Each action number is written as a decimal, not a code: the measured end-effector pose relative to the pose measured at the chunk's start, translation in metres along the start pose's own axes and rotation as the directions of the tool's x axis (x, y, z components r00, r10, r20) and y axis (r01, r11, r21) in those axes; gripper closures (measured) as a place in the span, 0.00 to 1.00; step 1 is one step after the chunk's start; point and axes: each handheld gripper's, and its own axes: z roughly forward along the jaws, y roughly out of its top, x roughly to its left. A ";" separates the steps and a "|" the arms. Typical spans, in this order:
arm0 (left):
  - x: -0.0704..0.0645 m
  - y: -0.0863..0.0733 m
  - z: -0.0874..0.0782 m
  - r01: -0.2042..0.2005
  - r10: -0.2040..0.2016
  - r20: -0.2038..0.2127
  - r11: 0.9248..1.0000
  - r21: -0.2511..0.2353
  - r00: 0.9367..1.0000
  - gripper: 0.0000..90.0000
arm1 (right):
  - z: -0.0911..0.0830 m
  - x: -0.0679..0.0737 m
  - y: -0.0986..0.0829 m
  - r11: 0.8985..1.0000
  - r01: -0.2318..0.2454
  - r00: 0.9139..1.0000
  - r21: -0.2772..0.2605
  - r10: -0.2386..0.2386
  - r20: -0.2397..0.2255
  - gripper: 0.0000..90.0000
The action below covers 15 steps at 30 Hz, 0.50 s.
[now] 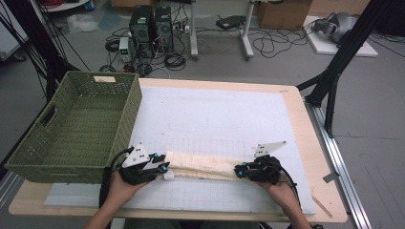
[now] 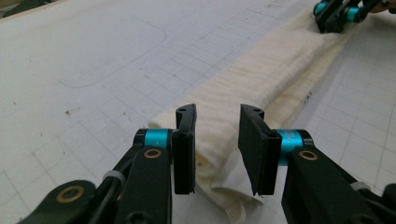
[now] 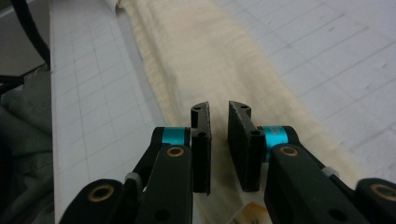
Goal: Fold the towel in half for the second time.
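Two hand-held grippers meet the ends of a rolled cream towel on a gridded desk.

From the high view, the towel (image 1: 203, 166) lies along the near part of the white mat (image 1: 215, 114), the left gripper (image 1: 160, 168) at its left end and the right gripper (image 1: 239, 171) at its right end; an empty green woven basket (image 1: 71, 126) stands just beside the mat's left edge, and both forearms are cut off at the bottom. In the left gripper view, the jaws stand parted, released, with the towel's (image 2: 243, 88) folded end lying between and under them; the other gripper (image 2: 334, 14) sits at the far end. In the right gripper view, the jaws are slightly apart over the towel (image 3: 219, 60), clamping nothing; whether their tips touch the cloth is hard to make out.
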 end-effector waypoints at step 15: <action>0.000 -0.015 0.022 0.011 -0.017 0.045 0.991 0.130 0.999 0.79 | -0.016 0.004 -0.015 0.999 0.037 0.998 -0.004 -0.037 0.045 0.84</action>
